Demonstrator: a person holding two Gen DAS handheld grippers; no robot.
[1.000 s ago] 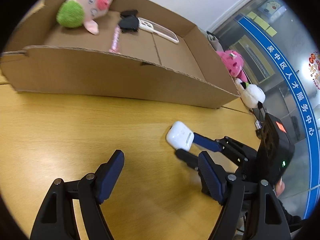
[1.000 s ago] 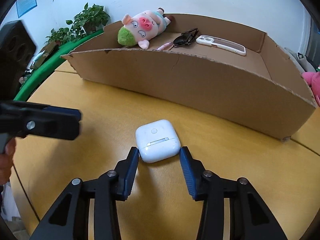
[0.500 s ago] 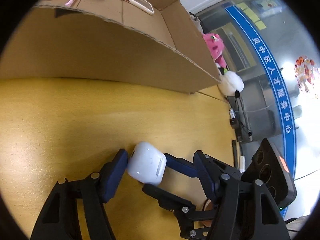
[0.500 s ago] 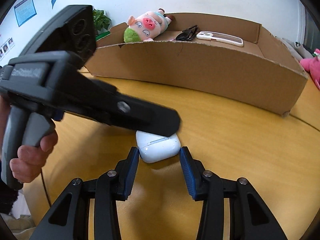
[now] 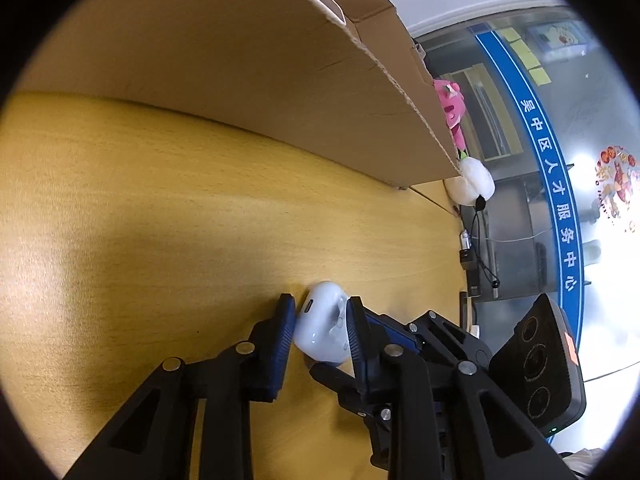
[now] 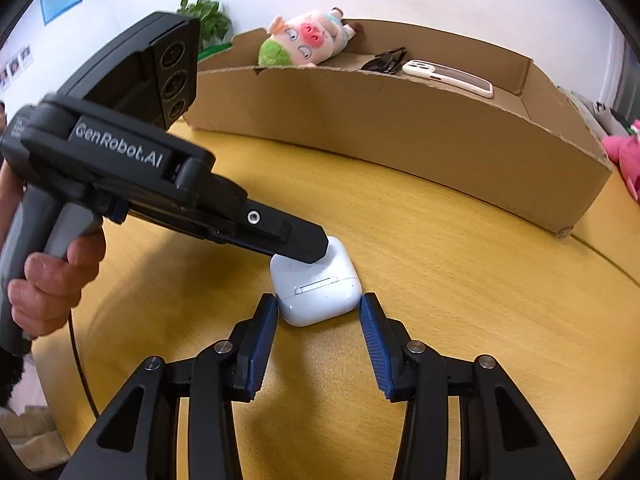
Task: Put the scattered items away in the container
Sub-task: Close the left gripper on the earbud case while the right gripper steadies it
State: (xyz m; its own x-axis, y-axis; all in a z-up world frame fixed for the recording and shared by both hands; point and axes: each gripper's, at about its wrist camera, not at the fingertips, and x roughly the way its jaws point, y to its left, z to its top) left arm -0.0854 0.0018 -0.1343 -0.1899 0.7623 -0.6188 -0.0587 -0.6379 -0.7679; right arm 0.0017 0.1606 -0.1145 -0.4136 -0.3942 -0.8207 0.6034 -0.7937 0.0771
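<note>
My left gripper [image 5: 320,320] is clamped on the white earbud case [image 6: 314,288], which rests on the table [image 6: 440,264] near the cardboard box [image 6: 400,120]. My right gripper [image 6: 318,316] straddles it, open. It looks light, rigid and slippery, so I'd squeeze its flat sides.

"GenRobot.AI" on left claw body [image 6: 120,150]; "吴中区人才服务中心" on blue window band [image 5: 548,184].

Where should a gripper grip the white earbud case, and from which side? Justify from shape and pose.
Pinch the earbud case across its two short side walls, coming low along the table from the near edge, like the right gripper. It lies flat; those walls are straighter than its corners.
</note>
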